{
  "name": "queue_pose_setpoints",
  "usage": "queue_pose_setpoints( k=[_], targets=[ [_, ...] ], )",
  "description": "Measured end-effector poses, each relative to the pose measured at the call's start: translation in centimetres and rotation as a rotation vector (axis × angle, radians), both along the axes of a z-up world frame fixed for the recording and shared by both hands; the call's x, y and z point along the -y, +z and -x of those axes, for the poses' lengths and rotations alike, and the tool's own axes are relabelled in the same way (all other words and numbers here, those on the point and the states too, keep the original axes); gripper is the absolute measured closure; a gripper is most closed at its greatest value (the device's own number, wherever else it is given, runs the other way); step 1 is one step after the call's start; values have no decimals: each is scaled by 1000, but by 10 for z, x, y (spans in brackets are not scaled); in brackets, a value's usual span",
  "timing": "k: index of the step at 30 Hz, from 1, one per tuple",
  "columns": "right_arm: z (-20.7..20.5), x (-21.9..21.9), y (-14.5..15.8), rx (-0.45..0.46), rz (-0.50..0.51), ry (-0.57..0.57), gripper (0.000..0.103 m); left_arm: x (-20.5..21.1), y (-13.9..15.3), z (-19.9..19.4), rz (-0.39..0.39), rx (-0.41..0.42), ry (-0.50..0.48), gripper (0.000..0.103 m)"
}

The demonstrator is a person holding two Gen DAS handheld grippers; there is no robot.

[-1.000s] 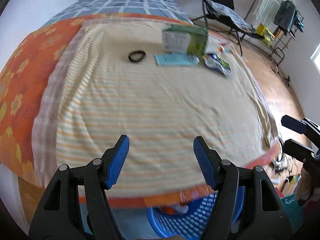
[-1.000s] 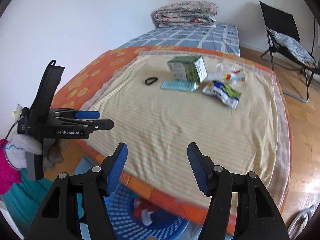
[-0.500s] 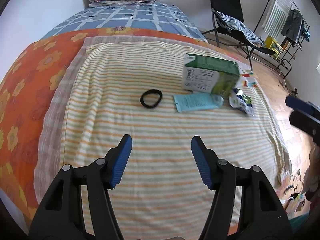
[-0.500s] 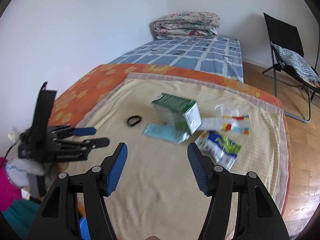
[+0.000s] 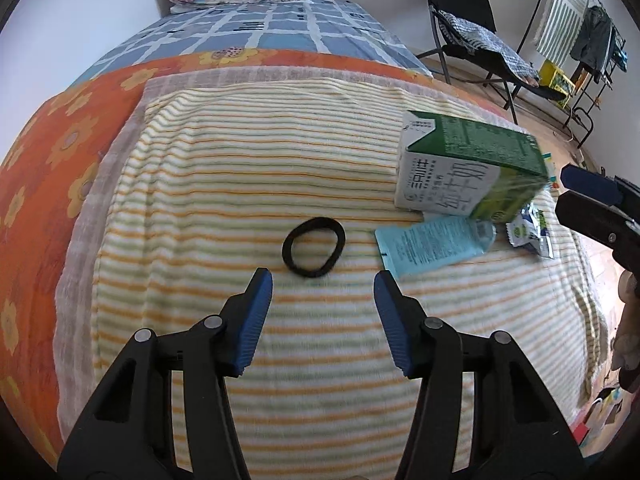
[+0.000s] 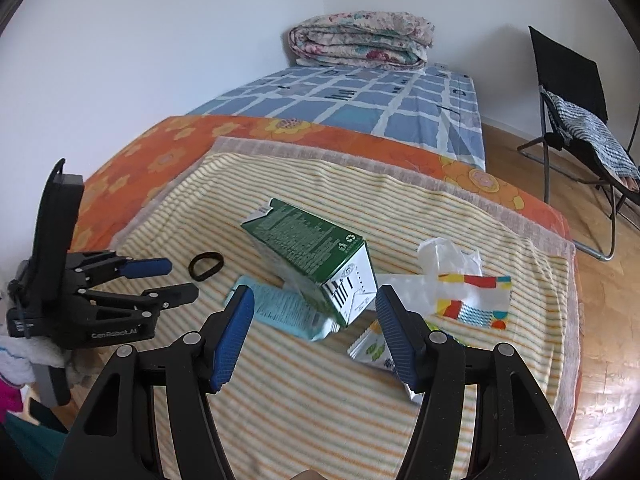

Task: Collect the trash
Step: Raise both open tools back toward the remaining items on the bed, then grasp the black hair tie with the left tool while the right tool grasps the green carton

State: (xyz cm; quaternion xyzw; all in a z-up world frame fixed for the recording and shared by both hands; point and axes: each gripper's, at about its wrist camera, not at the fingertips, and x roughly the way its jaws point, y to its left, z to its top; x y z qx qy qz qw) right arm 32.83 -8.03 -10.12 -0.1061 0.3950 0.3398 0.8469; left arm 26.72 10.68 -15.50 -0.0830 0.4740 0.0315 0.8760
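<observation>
On striped terry blanket [image 5: 224, 184], glossy green-white milk carton [image 6: 316, 256] tipped at 12 o'clock of wide-spread right gripper [image 6: 314, 332], looped black hair tie [image 5: 314, 247] just beyond wide-spread left gripper [image 5: 323, 316], flat pale-blue packet [image 5: 432, 244] at its 2 o'clock.

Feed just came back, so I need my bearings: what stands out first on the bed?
A green and white carton lies on its side mid-blanket, the biggest piece of trash, straight ahead of the open right gripper. A pale blue packet lies against its near side, with wrappers to its right. A black hair tie lies apart to the left, just ahead of the open left gripper.
</observation>
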Motion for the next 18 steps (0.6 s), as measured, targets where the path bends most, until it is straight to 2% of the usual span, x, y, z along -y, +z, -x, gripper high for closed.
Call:
queue_pose_setpoints(
  k=[2,5,9,18],
  targets=[
    [-4,-1,-3,-2,2,1,40,0,-5,-5,-4,-8,-2,48],
    [-11,-5,-9,-6,0,-1,40,-3,-12,-12,5,-26,4,59],
    [-16,-9,-14,-3,-14,-2,40,-5,-14,-16,8,-21,8,60],
    [-24,-21,-24,23,6,3,40,-10,-16,-19,1,-2,-1,73]
  ],
)
